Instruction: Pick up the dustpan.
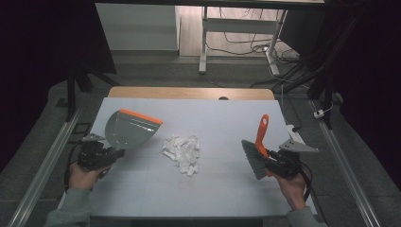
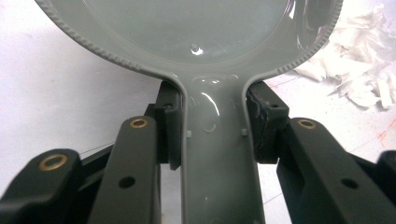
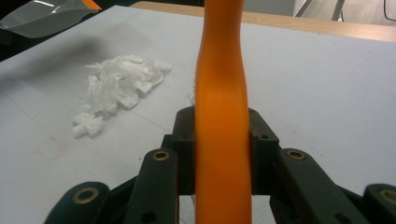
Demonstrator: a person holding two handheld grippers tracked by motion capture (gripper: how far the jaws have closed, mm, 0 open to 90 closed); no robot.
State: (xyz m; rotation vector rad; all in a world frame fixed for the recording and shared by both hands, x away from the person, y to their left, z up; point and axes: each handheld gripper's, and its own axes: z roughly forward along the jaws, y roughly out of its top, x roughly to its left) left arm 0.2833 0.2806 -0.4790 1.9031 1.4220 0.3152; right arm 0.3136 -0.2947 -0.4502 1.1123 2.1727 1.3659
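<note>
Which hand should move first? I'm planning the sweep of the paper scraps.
Left: its hand-held gripper holds the dustpan, tilted, close beside the scraps. The right grips the brush, farther away.

White bench under & btw left fingers and right fingers. Wood strip along its far edge, well beyond both, w/ a small dark hole in it. Metal rail on floor just outboard of left fingers, 2nd rail outboard of right fingers. White plug beyond right fingers, near that rail. Far bkgd: white cabinet, white desk leg, loose cables on floor.
</note>
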